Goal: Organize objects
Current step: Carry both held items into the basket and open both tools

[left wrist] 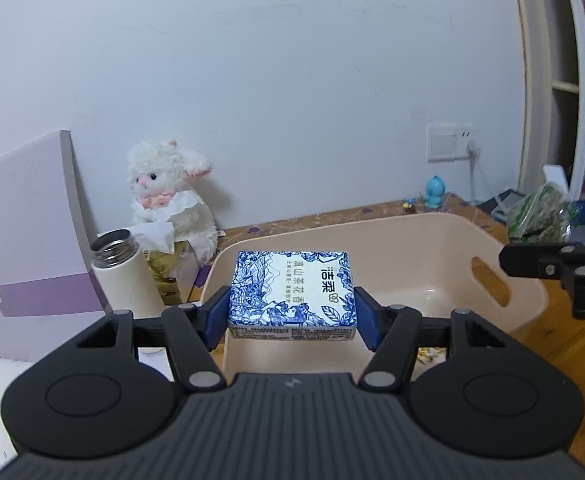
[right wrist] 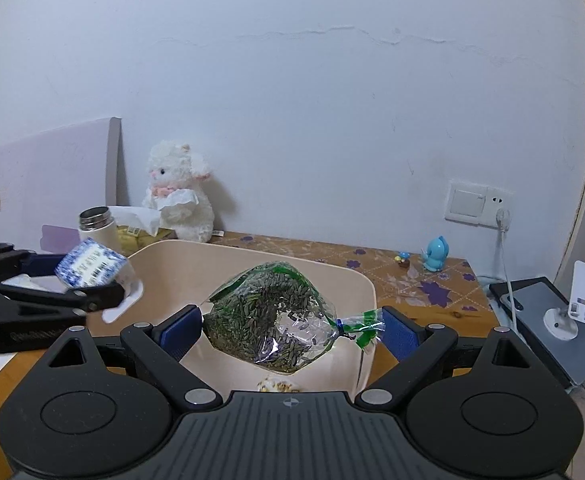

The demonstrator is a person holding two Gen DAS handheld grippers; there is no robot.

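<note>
Squarely between the blue pads of the left tool (left wrist: 292, 312) sits a blue-and-white printed tissue pack (left wrist: 292, 290), a flat block held level with its long axis running pad to pad, above the near end of a beige plastic bin (left wrist: 528, 300). Over the same bin, the right tool (right wrist: 290, 330) clamps a clear crinkly bag of dark seeds (right wrist: 270, 316), its tied neck pointing right toward one pad. Beneath lies a wooden desk (right wrist: 408, 288) with a flower-patterned cover against a white wall. Behind the bin stand a fluffy white plush lamb (left wrist: 172, 196), an open steel-rimmed flask (left wrist: 122, 276) and a small blue figurine (right wrist: 436, 254).
</note>
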